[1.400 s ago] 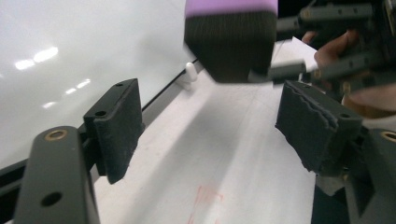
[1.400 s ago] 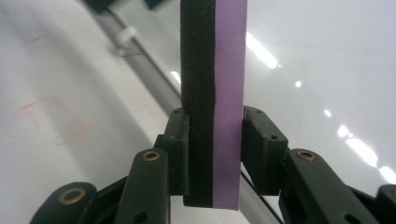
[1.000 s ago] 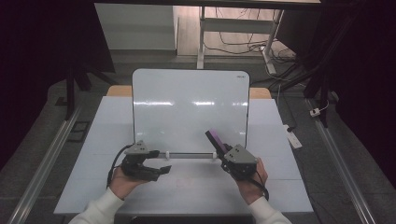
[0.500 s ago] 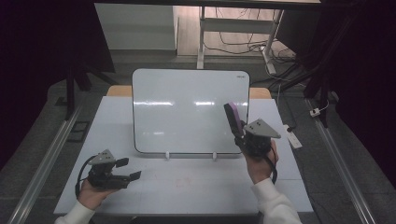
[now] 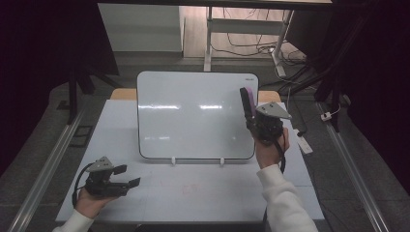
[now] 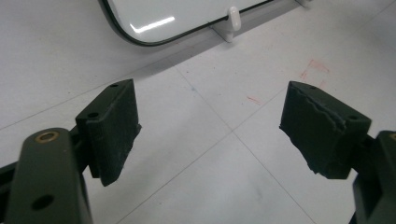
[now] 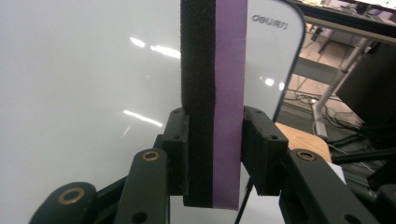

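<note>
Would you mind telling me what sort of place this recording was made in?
Probably a lab or office workroom set up for recording: a white tabletop carrying a propped white whiteboard, dark curtains at the sides, and loose cables under a metal-legged desk behind.

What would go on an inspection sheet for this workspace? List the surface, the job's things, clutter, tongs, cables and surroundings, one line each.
Surface: white table, with faint red marks near the front.
Job's things: whiteboard propped upright on two small white feet; eraser, black felt on one side and purple on the other, held upright at the board's right edge.
Clutter: a small white object lies at the table's right edge.
Tongs: left tongs open, low over the table; right tongs shut on the eraser.
Cables: a black cable loops from the left tongs; floor cables beyond the table.
Surroundings: dark room, metal desk legs behind.
</note>
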Available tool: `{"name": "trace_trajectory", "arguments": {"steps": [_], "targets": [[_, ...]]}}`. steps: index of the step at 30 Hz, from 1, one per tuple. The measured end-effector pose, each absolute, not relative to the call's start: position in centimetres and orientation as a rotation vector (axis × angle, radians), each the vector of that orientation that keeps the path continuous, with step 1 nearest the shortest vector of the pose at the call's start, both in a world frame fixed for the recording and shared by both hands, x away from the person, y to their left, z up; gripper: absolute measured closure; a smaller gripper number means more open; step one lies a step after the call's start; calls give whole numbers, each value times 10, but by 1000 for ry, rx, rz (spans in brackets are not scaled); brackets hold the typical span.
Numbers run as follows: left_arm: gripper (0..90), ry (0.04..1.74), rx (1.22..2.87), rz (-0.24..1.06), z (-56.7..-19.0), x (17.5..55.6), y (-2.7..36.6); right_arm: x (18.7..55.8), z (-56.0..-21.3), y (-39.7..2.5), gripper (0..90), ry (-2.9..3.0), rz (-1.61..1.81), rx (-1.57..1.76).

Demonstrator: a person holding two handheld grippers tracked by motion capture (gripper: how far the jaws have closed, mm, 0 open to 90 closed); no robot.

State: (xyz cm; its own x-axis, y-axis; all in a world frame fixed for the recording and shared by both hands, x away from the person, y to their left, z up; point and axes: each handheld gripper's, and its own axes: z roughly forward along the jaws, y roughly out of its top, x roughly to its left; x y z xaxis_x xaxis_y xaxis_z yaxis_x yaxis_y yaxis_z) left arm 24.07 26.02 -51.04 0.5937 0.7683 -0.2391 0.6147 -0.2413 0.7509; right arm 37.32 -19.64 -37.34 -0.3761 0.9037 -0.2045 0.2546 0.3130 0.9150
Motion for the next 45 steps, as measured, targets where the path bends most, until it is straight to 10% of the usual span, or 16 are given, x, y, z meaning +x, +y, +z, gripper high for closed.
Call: {"name": "trace_trajectory", "arguments": {"steps": [21, 45], "targets": [[195, 1128, 1935, 210, -515, 243, 265, 414, -369, -187, 606, 1805, 1066, 1111], [195, 1116, 1943, 213, -516, 244, 264, 367, -403, -229, 429, 1958, 1189, 1038]]}}
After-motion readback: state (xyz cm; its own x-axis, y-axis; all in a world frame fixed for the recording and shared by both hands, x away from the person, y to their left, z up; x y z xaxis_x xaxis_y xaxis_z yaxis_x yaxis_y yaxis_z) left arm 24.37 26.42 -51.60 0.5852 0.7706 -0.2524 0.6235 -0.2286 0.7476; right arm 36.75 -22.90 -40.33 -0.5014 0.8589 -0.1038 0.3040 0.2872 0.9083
